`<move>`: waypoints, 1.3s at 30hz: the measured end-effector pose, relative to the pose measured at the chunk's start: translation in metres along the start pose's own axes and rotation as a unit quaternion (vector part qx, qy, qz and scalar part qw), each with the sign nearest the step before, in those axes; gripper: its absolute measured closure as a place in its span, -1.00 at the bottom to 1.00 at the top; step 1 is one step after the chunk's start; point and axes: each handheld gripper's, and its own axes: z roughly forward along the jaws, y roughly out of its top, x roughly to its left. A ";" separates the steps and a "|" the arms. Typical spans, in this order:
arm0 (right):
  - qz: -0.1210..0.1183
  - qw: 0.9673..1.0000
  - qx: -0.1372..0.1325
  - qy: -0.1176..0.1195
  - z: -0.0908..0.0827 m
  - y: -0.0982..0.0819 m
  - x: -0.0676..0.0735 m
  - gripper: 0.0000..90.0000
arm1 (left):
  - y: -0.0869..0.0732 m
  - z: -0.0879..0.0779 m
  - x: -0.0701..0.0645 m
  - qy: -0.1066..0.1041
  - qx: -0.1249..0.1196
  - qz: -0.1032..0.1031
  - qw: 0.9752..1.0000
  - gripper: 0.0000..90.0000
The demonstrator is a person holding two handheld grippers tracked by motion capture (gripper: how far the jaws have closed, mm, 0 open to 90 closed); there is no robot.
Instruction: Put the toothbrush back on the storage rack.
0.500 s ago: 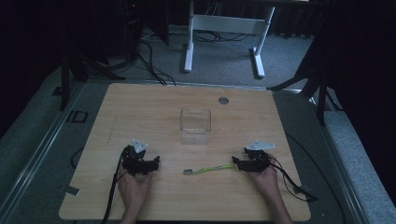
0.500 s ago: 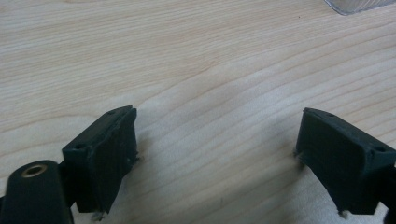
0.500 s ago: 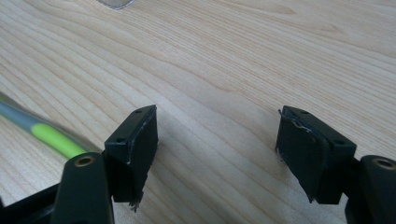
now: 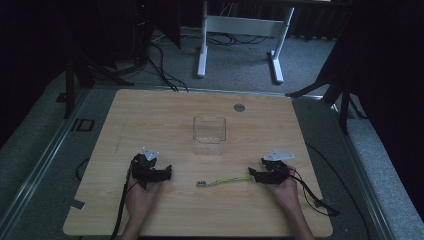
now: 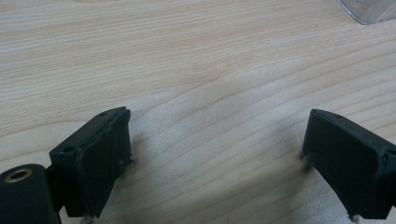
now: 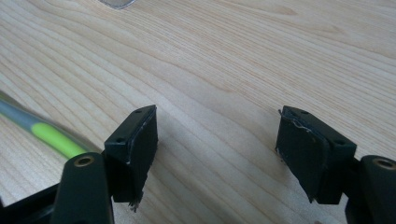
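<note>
Toothbrush (image 4: 225, 181), green and clear, lies flat on the wooden surface (image 4: 150, 115), nearer the person than the clear box (image 4: 209, 135). Its handle end touches or nearly touches the right tongs (image 4: 253, 174); its bristle head points toward the left tongs (image 4: 167, 172), well apart. Both tongs rest on the surface, jaws wide apart, nothing between them.

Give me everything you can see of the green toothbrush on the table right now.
The toothbrush lies flat on the wooden table, in front of the clear container and apart from it. Its slim handle looks like yellow-green and translucent grey plastic; the small grey head points toward the left gripper. The handle's end lies just beside the right gripper, outside its open jaws. Nothing grips it.
</note>
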 end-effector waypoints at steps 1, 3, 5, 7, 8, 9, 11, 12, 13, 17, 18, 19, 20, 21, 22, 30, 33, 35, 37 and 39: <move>-0.001 1.000 0.000 0.000 0.000 0.000 0.000 -0.35 | 0.000 0.000 0.000 0.000 0.000 0.000 1.000 -0.82; -0.001 1.000 0.000 0.001 0.000 0.000 0.000 -0.35 | 0.000 0.000 0.000 0.000 0.000 0.000 1.000 -0.82; -0.001 1.000 -0.001 0.001 0.000 0.000 0.000 -0.35 | 0.000 0.000 0.000 0.000 0.000 0.000 1.000 -0.82; -0.001 1.000 -0.001 0.001 0.000 0.000 0.000 -0.35 | 0.000 0.000 0.000 0.000 0.000 0.000 1.000 -0.82; -0.001 1.000 0.000 0.001 0.000 0.000 0.000 -0.36 | 0.000 0.000 0.000 0.000 0.000 0.000 1.000 -0.82; -0.001 1.000 0.001 0.002 0.000 0.000 0.000 -0.37 | 0.000 0.000 0.000 0.000 0.000 0.000 1.000 -0.82; -0.004 1.000 0.002 0.004 0.000 0.000 0.000 -0.40 | 0.000 0.000 0.000 0.000 0.000 0.000 1.000 -0.82; -0.004 1.000 0.002 0.004 0.000 0.000 0.000 -0.40 | 0.000 0.000 0.000 0.000 0.000 0.000 1.000 -0.82; -0.004 1.000 0.002 0.005 0.000 0.000 0.001 -0.39 | 0.000 0.000 0.000 0.000 0.000 0.000 1.000 -0.82; -0.004 1.000 0.004 0.005 0.000 0.000 0.001 -0.39 | 0.000 0.000 0.000 0.000 0.000 0.000 1.000 -0.82; -0.005 1.000 0.005 0.005 -0.001 0.000 0.000 -0.38 | 0.000 0.000 0.000 0.000 0.000 0.000 1.000 -0.82; -0.006 1.000 0.005 0.006 -0.001 0.001 0.001 -0.37 | 0.000 0.000 0.000 0.000 0.000 0.000 1.000 -0.82; -0.008 1.000 0.006 0.006 -0.001 0.001 0.001 -0.37 | 0.000 0.000 0.000 0.000 0.000 0.000 1.000 -0.82; -0.008 1.000 0.006 0.006 -0.002 0.001 0.001 -0.37 | 0.000 0.000 0.000 0.000 0.000 0.000 1.000 -0.82; -0.011 1.000 0.006 0.005 -0.002 0.001 0.001 -0.37 | 0.000 0.000 0.000 0.000 0.000 0.001 1.000 -0.82; -0.031 1.000 -0.005 0.002 -0.012 0.009 0.004 -0.32 | 0.000 0.000 0.000 0.000 0.000 0.000 1.000 -0.82; -0.035 0.999 -0.007 -0.001 -0.016 0.013 0.006 -0.32 | 0.000 0.000 0.000 0.000 0.001 0.001 1.000 -0.82; -0.043 0.999 -0.007 -0.001 -0.018 0.015 0.006 -0.32 | 0.000 0.000 0.000 0.000 0.001 0.001 1.000 -0.82; -0.053 0.999 -0.005 -0.004 -0.020 0.017 0.007 -0.33 | 0.000 0.000 0.000 0.000 0.001 0.001 1.000 -0.82; -0.056 0.998 -0.006 -0.003 -0.022 0.019 0.008 -0.32 | 0.000 0.000 0.000 0.000 0.001 0.001 1.000 -0.82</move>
